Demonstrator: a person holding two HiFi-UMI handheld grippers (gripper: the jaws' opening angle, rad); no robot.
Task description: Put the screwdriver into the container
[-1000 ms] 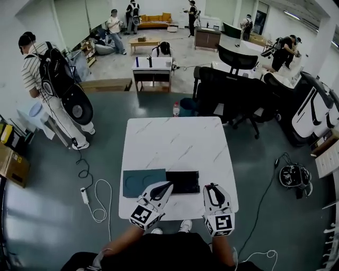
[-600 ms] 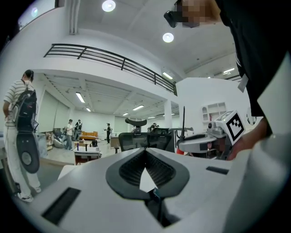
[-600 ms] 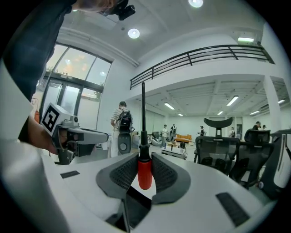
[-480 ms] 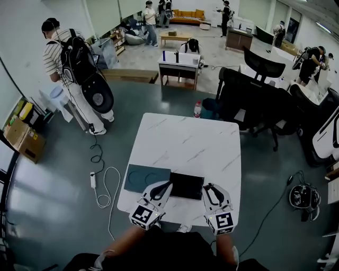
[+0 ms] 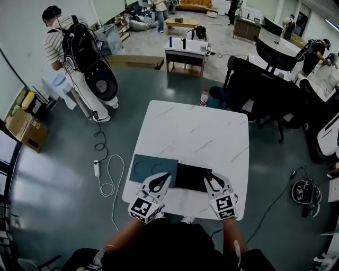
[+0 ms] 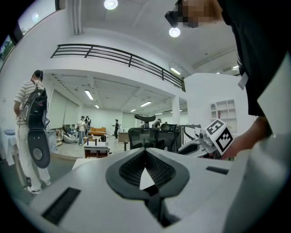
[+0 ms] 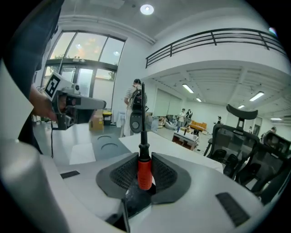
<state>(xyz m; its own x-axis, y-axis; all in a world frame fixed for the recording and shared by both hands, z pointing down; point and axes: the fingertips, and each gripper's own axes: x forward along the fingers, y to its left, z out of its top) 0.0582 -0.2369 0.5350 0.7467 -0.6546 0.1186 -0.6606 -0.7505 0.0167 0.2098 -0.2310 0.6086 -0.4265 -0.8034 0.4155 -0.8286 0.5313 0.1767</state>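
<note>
Right gripper (image 5: 213, 180) with screwdriver (image 7: 144, 170) lowered, advanced to container (image 5: 189, 178).

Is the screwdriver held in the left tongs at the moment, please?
No, the right tongs grip the screwdriver by its red handle, while the left tongs hold nothing.

I work in a big open-plan office: a marble table (image 5: 196, 132) before me, black office chairs (image 5: 254, 84), desks (image 5: 185, 50), a sofa (image 5: 193, 5) far off, a railed mezzanine (image 6: 118, 57) overhead, people (image 5: 79, 47) wearing backpacks.
</note>
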